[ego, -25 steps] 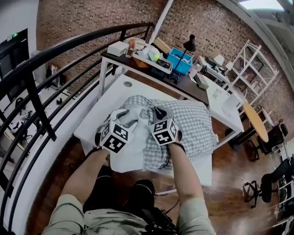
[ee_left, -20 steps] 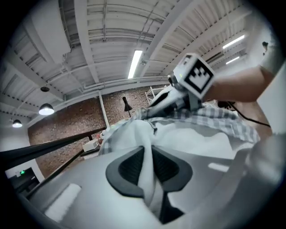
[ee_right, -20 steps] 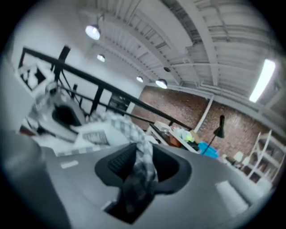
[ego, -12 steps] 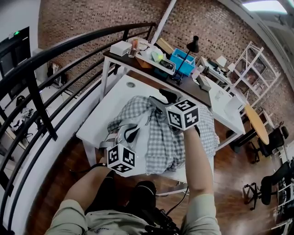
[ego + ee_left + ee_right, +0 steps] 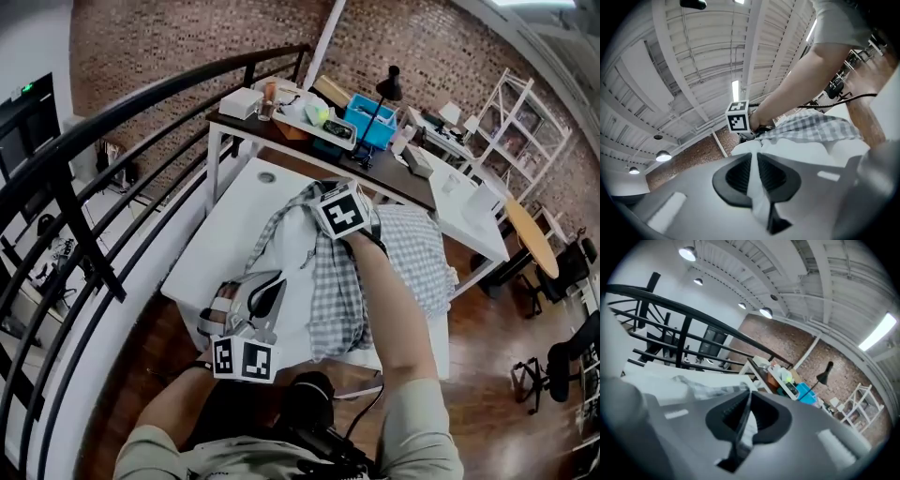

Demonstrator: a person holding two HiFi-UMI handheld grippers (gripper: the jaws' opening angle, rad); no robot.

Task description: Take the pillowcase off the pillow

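Observation:
A white pillow (image 5: 295,246) lies on the white table (image 5: 234,211), partly out of its grey-and-white checked pillowcase (image 5: 412,255). My left gripper (image 5: 269,284) is near the table's front edge, shut on a fold of the white pillow (image 5: 806,150). In the left gripper view, white cloth runs between the pads of the left gripper (image 5: 753,173). My right gripper (image 5: 319,202) is at the far side of the pillow, shut on the open edge of the pillowcase. In the right gripper view a thin checked fold (image 5: 701,389) is pinched in the right gripper (image 5: 746,416).
Behind the table stands a dark desk with a blue bin (image 5: 368,122), a black lamp (image 5: 389,86) and a white box (image 5: 241,101). A black railing (image 5: 112,122) curves along the left. Another white table (image 5: 469,211) stands to the right, over wooden floor.
The two grippers, side by side a second ago, have drawn apart. The left came back toward me with the pillow. The right reached farther away, taking the pillowcase edge with it.

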